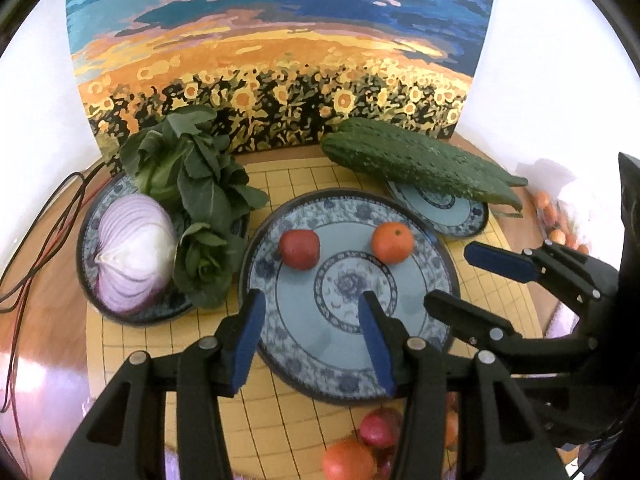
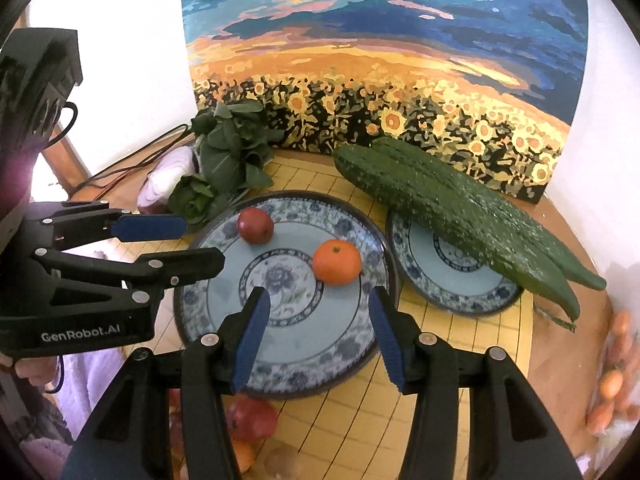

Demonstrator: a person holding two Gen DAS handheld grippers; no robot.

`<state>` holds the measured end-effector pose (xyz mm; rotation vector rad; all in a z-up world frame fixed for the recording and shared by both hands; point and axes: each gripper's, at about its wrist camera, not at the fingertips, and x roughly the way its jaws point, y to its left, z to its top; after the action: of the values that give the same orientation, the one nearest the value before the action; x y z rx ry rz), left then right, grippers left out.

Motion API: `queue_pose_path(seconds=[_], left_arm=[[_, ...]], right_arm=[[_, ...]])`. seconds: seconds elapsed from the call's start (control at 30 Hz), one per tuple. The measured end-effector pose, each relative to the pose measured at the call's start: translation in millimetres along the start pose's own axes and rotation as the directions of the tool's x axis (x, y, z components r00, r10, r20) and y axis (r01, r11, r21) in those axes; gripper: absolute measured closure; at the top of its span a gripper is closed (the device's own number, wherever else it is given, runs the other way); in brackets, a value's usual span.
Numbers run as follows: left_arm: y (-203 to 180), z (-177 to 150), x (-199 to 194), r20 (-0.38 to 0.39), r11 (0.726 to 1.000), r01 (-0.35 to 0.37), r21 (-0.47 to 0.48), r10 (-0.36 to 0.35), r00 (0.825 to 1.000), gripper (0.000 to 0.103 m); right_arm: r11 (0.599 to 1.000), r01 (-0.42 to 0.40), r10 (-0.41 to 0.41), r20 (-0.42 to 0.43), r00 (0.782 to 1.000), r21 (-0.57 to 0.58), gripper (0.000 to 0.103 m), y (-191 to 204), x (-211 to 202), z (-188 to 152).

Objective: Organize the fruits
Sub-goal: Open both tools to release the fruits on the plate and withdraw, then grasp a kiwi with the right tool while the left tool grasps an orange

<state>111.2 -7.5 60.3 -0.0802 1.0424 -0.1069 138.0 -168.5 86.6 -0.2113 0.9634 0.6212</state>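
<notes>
Our left gripper (image 1: 312, 320) and right gripper (image 2: 320, 316) hover empty, jaws apart, over the central plate (image 1: 420, 312); the red fruit (image 1: 299, 249) and orange (image 1: 392, 242) sit near its far rim, and more fruit (image 1: 360, 444) waits at the mat's near edge.

Round wooden counter (image 2: 560, 232) with a yellow grid mat (image 2: 460, 344) on top — three blue patterned plates (image 2: 360, 216) sit on the mat, loose fruit (image 2: 252, 418) at the near edge.

Bright daylight, blown-out walls, fisheye-warped edges.
</notes>
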Motion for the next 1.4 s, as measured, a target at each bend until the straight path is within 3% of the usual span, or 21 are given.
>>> queue_pose_path(seconds=[0.7, 1.4], left_arm=[[-7, -48, -31, -0.029, 1.000, -0.008, -0.009, 0.008, 1.000, 0.052], [-12, -85, -28, -0.089, 1.000, 0.000, -0.027, -0.003, 0.996, 0.052]], right_arm=[[0.998, 0.012, -0.011, -0.014, 1.000, 0.065, 0.050, 6, -37, -49], [0.991, 0.023, -0.016, -0.055, 0.998, 0.131, 0.050, -6, -45, -91]])
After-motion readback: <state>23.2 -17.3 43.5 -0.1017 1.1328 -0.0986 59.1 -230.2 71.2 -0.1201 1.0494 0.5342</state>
